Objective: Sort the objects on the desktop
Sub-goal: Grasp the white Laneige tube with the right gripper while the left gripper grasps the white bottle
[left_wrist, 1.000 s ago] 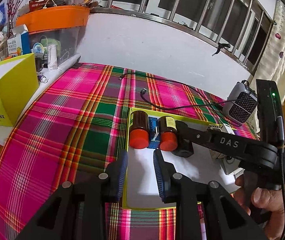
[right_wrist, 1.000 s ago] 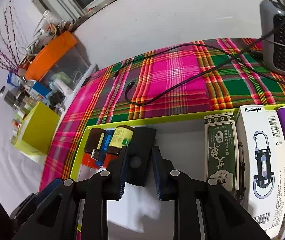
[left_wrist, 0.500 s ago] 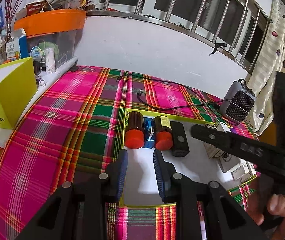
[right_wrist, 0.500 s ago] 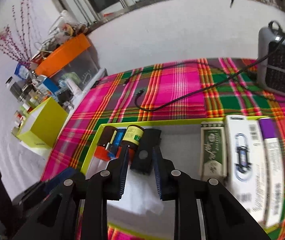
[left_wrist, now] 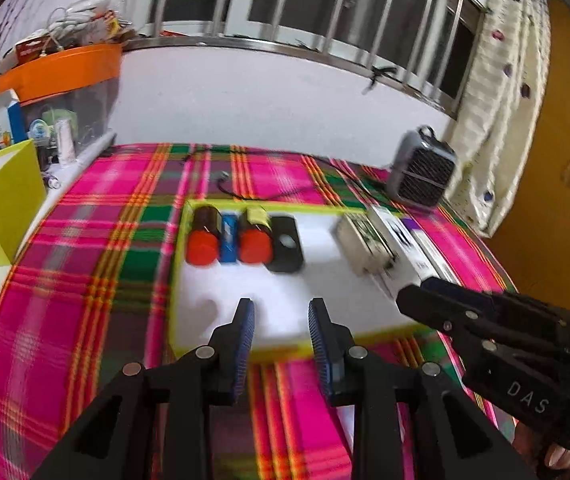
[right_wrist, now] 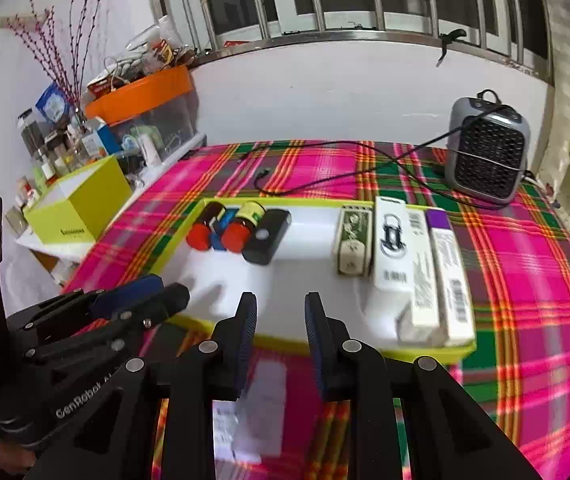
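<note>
A white tray with a yellow-green rim (right_wrist: pixel 309 201) (left_wrist: pixel 175 272) lies on the plaid cloth. At its left end, two red-capped bottles (right_wrist: pixel 205 228) (right_wrist: pixel 243 228) flank a blue item (right_wrist: pixel 221 232), with a black box (right_wrist: pixel 265 236) (left_wrist: pixel 285 244) against the right bottle. At its right end lie a green-and-white box (right_wrist: pixel 353 240), a flashlight box (right_wrist: pixel 395 248) and a purple-topped box (right_wrist: pixel 447 272). My left gripper (left_wrist: pixel 281 308) hangs open and empty over the tray's near edge. My right gripper (right_wrist: pixel 279 304) is also open and empty, near the front rim.
A grey heater (right_wrist: pixel 485 152) stands at the back right, its black cable (right_wrist: pixel 325 180) running across the cloth behind the tray. A yellow-green box (right_wrist: pixel 81 204) and an orange-lidded bin (right_wrist: pixel 145 96) stand off the table's left. A white card (right_wrist: pixel 253 400) lies below my right gripper.
My right gripper has backed away from the black box, which stays in the tray beside the bottles. My left gripper has also drawn back toward the tray's near edge.
</note>
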